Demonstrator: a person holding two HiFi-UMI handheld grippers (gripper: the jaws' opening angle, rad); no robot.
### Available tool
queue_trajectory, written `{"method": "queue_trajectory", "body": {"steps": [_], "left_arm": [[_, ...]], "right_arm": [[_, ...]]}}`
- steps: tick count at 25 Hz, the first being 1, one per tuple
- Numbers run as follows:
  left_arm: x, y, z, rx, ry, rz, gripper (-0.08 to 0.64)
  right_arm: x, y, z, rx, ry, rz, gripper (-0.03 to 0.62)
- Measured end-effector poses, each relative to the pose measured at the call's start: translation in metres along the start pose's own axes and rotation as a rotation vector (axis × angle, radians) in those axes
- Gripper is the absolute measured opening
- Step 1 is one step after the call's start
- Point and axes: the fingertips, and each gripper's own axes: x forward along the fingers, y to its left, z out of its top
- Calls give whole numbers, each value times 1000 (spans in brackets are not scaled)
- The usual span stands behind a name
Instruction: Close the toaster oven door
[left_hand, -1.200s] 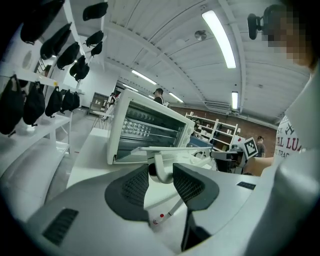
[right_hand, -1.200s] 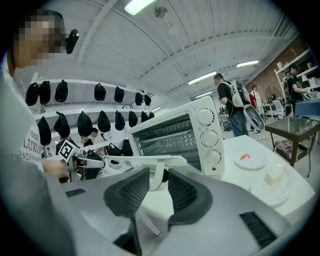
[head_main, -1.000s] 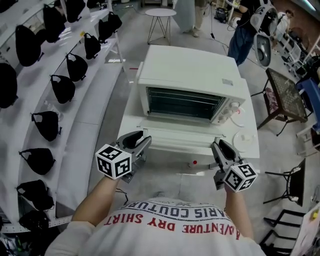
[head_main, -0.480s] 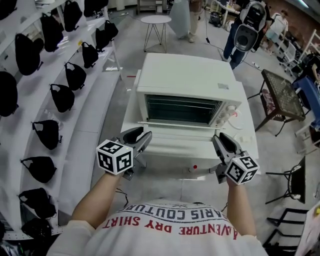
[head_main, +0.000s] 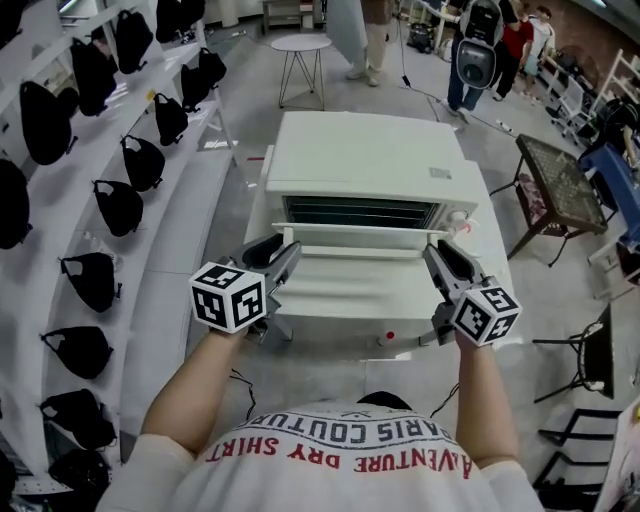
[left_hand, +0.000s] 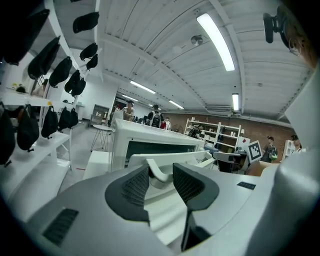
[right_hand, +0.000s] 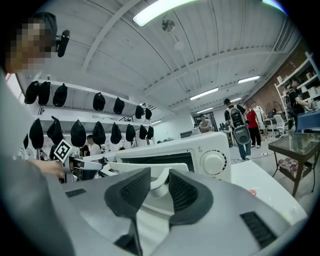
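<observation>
Two ends of the door handle (left_hand: 158, 174) sit clamped — in left gripper (head_main: 284, 256) and just-tightening right gripper (head_main: 433, 259).

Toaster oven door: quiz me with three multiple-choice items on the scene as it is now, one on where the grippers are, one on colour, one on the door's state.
1. Where are the two grippers?
A. At the two ends of the handle
B. On the roof
C. On the table's edge

2. What colour is the toaster oven?
A. Black
B. White
C. Red

3. How does the door stand?
A. Fully shut
B. Flat open
C. Partly raised

Answers:
1 A: the left gripper and the right gripper each have an end of the handle between their jaws, and the right jaws have just been closing.
2 B: the toaster oven has a white body.
3 C: the door tilts upward, and a gap above it shows the rack.
</observation>
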Motion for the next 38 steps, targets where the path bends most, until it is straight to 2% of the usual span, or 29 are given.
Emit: {"method": "queue_trajectory", "body": {"steps": [13,23,25,30,31,34,38], "left_arm": [[25,17,31,-6,-22,12,156],[35,25,38,-2,-34,17,156],[34,24,40,5,-35,17,156],[33,22,42,82,-41,41,160],[33,21,42,83,-46,38,161],[26,16,43,68,-77,16,197],[10,2,43,63,-94,-12,204]], "right_arm": [[29,-17,26,10,-53,2,103],[41,-24,32,39,-89,15,101],[41,-24,33,39,-89,18,101],[32,-24,39,24,-133,4,110],[28,-25,41,23,-146,-4,134],[16,-26,43,16,-153,-11,135],[-4,-15,39,14,-131,13,121]]}}
